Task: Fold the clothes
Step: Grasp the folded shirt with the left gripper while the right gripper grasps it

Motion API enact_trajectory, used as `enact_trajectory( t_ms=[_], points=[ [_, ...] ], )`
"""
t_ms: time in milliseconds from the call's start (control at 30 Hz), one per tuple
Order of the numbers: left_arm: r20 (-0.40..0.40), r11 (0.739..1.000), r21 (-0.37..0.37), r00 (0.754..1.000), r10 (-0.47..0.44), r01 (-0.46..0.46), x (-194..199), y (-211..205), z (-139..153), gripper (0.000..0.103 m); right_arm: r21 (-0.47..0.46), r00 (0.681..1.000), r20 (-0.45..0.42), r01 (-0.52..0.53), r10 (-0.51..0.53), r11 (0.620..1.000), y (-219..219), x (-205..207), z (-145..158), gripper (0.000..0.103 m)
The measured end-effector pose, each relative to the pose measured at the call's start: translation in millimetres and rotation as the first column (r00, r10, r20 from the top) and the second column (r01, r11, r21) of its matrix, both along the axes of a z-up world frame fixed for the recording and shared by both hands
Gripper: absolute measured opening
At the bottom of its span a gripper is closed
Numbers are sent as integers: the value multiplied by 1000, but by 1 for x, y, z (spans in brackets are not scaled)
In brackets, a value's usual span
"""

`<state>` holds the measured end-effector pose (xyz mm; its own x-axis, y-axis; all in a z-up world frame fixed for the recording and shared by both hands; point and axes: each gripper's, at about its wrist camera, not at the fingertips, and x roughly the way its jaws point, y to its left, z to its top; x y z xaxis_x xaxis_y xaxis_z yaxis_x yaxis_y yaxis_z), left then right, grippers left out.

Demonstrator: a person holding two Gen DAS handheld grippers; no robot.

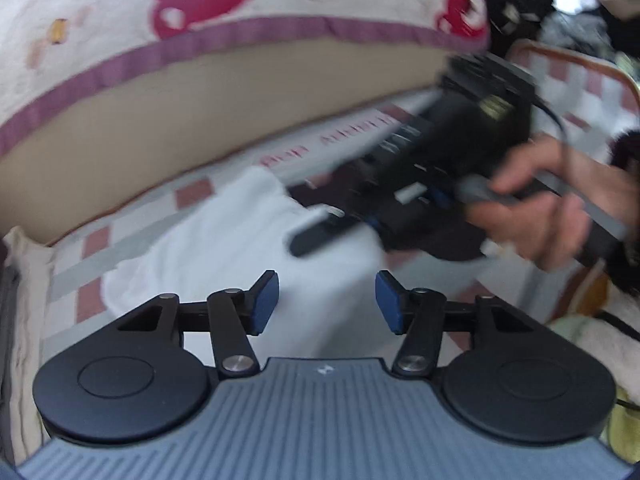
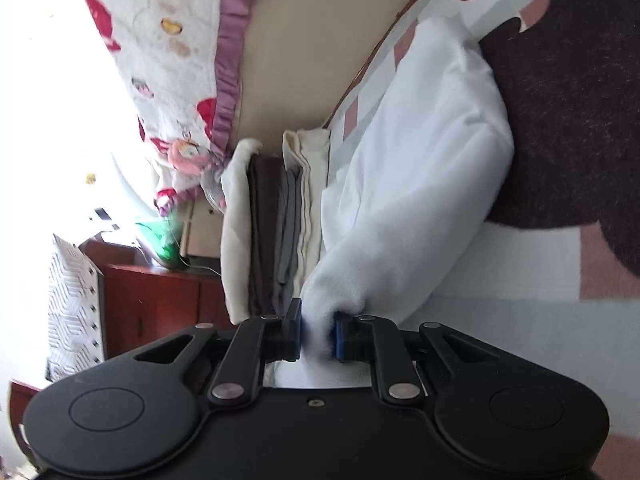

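The white garment (image 2: 420, 168) is lying bunched on a checked bedspread (image 2: 480, 264), one rounded fold bulging up toward a dark brown fleecy cloth (image 2: 568, 112) that is touching its far side. Its near corner is tapering down into the right gripper (image 2: 316, 336), whose blue pads (image 2: 295, 334) are pressing on the cloth from both sides, so the gripper is clamped on the white garment. Just beside that corner a stack of folded clothes (image 2: 272, 232), cream, brown and grey, is sitting on the bedspread's edge against a beige headboard (image 2: 288, 60), leaving little room on that side; the bedspread beyond the garment's other side is lying bare, in pale grey and pink squares.

In the left wrist view the white garment (image 1: 224, 240) is spreading out under and ahead of the left gripper (image 1: 327, 300). Its jaws are standing apart with nothing between the blue pads (image 1: 266, 300), and they are hanging over the cloth; whether they are touching it I cannot tell. Farther on, a person's hand (image 1: 536, 208) is gripping the handle of the right gripper (image 1: 316, 236), blurred, its fingers reaching onto the garment's far edge. A patterned blanket with a purple border (image 1: 240, 36) is draping over the headboard (image 1: 180, 120) behind.
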<state>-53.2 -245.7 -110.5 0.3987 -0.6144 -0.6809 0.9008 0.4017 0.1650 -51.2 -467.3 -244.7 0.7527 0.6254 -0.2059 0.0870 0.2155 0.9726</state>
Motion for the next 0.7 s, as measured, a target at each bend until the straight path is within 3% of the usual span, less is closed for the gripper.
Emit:
enact_trajectory(
  t_ms=[67,133,200,267,367,433,467,533,567,600,633,700],
  points=[
    [79,998,57,997,7,-11,-7,-14,-8,69,22,1000,2,-2,2,1000,0,3,-2,18],
    [207,985,166,978,10,-46,-15,-29,-26,86,4,1000,8,-6,6,1000,2,2,1,18],
    [381,940,322,924,-20,-113,-23,-47,-55,89,-3,1000,17,-3,3,1000,-1,3,1,18],
    [457,921,366,888,-57,-129,-28,-54,-78,89,20,1000,22,0,-1,1000,-4,7,-3,18],
    [452,937,321,892,-25,-136,-30,-61,-83,89,27,1000,18,-11,10,1000,-6,11,-2,18],
    [444,947,268,895,43,-178,-23,-63,-76,75,8,999,19,-26,26,1000,-6,12,2,19],
    [437,948,242,895,85,-208,-18,-64,-71,57,6,999,16,-40,40,999,-7,13,3,19],
    [397,923,201,889,228,-327,8,-66,-66,54,6,997,18,-81,81,997,-12,15,5,22],
    [338,909,173,889,308,-380,25,-61,-64,48,1,995,26,-97,97,995,-21,14,6,28],
    [272,897,140,887,372,-419,40,-54,-61,35,-18,996,29,-86,87,996,-34,11,9,54],
    [223,888,108,882,416,-447,49,-47,-58,30,-40,998,30,-57,58,998,-49,8,11,71],
    [164,878,52,871,462,-476,58,-34,-52,27,-52,996,10,89,-88,995,-80,-4,5,72]
  ],
)
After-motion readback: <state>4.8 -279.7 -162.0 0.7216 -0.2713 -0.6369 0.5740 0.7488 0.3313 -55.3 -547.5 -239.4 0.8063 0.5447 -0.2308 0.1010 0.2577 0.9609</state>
